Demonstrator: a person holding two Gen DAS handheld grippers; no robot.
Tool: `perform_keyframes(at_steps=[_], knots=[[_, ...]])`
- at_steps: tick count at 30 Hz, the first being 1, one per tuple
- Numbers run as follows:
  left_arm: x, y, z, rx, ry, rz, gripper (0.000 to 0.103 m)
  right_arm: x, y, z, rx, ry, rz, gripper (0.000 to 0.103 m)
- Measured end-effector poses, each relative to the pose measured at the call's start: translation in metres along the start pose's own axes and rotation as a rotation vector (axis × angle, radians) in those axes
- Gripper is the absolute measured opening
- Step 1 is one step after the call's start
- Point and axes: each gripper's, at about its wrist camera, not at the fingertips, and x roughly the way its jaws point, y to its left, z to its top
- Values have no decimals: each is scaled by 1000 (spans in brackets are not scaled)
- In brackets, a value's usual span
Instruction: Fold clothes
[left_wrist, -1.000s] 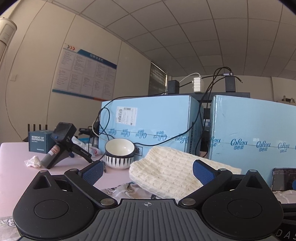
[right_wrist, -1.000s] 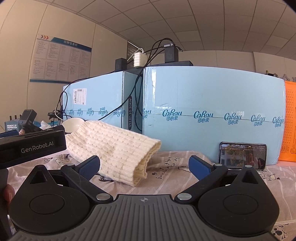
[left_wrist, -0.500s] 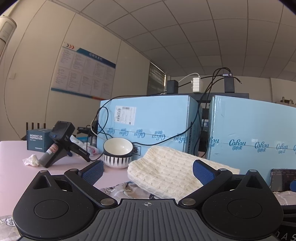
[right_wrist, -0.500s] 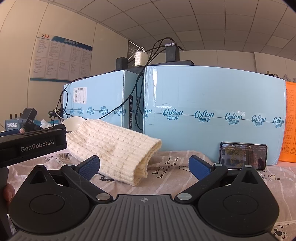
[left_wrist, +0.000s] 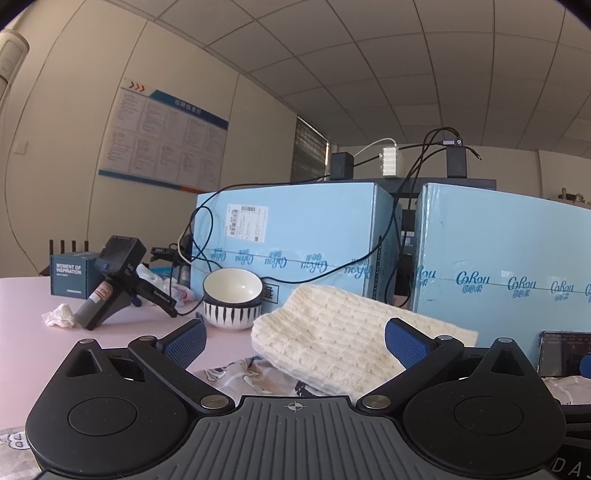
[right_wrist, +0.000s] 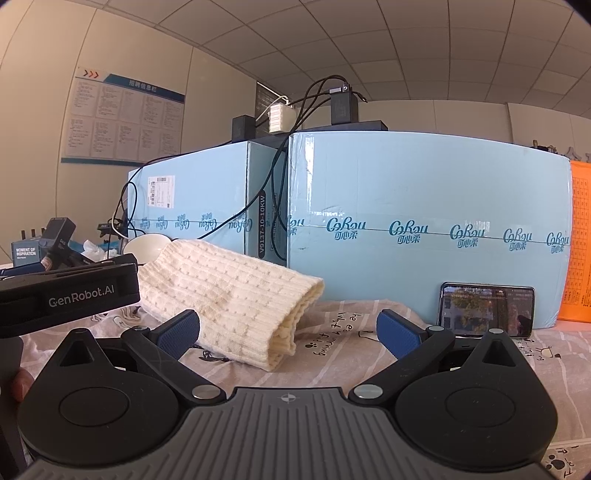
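Hovering low, left gripper (left_wrist: 293, 338) and right gripper (right_wrist: 288, 328) both spread wide, holding nothing | printed cloth (right_wrist: 343, 343) flat beneath, apparently next to fold | folded cream knit (right_wrist: 236, 295) at 11 o'clock, seemingly set aside finished | striped bowls (left_wrist: 232, 302) at 11 o'clock | blue boxes (right_wrist: 424, 229) at 12 o'clock, phone (right_wrist: 487, 309) propped against them.

Left gripper (left_wrist: 293, 338): jaws spread wide, holding nothing
Knit sweater (left_wrist: 347, 339): cream, folded, ahead of jaws
Bowl (left_wrist: 232, 297): on pink tabletop (left_wrist: 33, 343)
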Motion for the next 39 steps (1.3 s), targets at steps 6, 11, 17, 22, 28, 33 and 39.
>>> perform_keyframes(at_steps=[6,11,17,22,28,33,39], knots=[[1,1,0,-6,7,8,103,1,-1,1,1,2,2,103],[0,1,0,-7,4,0,103,1,-1,0,1,2,2,103],[-1,2,0,-11,-4,-15,103,0,-2,0,5,-3,3,103],[0,3,1,-22,5,-21,103,1,-1,0,3,1,4,103],[0,3,0,-23,7,-31,103,1,-1,0,4,3,5,103],[1,4,0,-25,13,-28,103,1,0,-1,1,6,5,103],[1,3,0,-22,14,-39,103,1,0,0,-4,10,6,103]])
